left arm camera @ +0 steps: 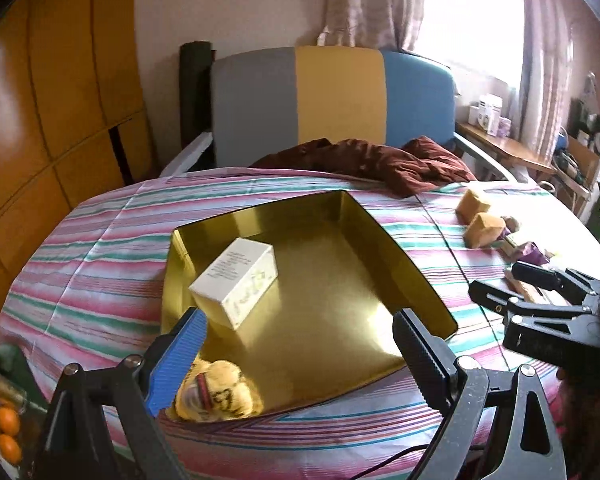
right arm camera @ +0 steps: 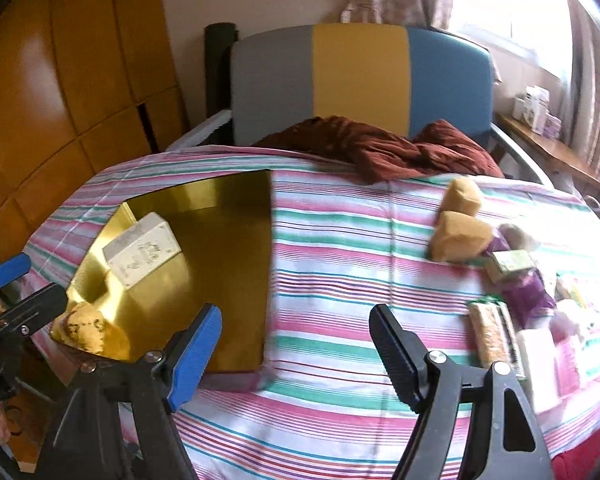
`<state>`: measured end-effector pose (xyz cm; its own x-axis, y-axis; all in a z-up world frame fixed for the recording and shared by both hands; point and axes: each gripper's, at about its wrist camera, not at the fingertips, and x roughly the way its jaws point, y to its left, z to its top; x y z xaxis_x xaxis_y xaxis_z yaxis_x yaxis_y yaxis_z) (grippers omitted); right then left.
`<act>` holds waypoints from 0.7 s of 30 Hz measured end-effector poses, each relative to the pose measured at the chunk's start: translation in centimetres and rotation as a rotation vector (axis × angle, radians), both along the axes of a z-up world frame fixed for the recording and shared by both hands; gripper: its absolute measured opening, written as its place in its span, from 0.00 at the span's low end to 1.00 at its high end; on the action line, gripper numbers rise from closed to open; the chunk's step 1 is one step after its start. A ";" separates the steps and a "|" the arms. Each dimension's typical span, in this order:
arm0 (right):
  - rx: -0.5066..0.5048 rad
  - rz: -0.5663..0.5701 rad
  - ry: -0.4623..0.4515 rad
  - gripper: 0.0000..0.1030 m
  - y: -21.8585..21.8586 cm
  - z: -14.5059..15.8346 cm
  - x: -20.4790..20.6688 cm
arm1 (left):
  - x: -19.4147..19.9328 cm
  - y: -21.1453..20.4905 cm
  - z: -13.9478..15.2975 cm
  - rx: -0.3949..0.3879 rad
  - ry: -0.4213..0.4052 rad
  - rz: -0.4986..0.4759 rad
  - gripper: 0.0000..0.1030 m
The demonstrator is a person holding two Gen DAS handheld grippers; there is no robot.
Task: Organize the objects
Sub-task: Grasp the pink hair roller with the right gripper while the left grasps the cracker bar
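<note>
Gold-coloured shallow metal tray (left arm camera: pixel 328 280) lies on the striped pink, green and white bedsheet (left arm camera: pixel 100 256) of the bed, and it seems to serve as the collecting place for the loose things. Inside the tray, against its left wall, rests a white rectangular cardboard box (left arm camera: pixel 236 280); at the tray's near corner sits a small yellow plush toy (left arm camera: pixel 216 394). Both are tucked to one side, which leaves most of the tray floor bare for more items.

Left hand-held gripper (left arm camera: pixel 300 354) hangs over the tray's near edge with its fingers spread wide and nothing between them, just beside the plush toy. Right hand-held gripper (right arm camera: pixel 296 352) is spread and empty too, over the sheet right of the tray.

Well right of the tray lies the unsorted heap: two tan sponge-like blocks (right arm camera: pixel 460 220), a purple crinkled wrapper (right arm camera: pixel 528 292), a flat packet with a green edge (right arm camera: pixel 494 336) and a pale white block (right arm camera: pixel 538 356). The right hand-held gripper points toward the sheet between tray and heap, so it is probably bound for that heap. A rumpled dark red cloth (right arm camera: pixel 380 148) lies beyond the tray, by the headboard.
</note>
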<state>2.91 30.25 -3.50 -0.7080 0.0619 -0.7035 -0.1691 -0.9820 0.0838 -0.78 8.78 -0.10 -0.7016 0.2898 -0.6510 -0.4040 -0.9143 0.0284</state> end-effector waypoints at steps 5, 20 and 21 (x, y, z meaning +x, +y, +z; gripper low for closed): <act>-0.027 -0.092 -0.011 0.75 3.8 0.1 1.5 | 0.0 2.0 -0.1 -0.008 -0.003 -0.059 0.92; -0.106 -0.508 -0.027 0.75 20.4 2.1 11.1 | 0.4 12.2 -0.1 -0.009 -0.056 -0.339 0.92; -0.108 -0.538 -0.026 0.75 21.3 2.1 11.8 | 0.5 13.0 -0.2 -0.008 -0.064 -0.357 0.92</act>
<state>14.67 51.54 -1.41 -0.5789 0.3369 -0.7425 -0.6483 -0.7425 0.1686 -0.30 21.74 -0.27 -0.5148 0.5034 -0.6939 -0.6988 -0.7154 -0.0005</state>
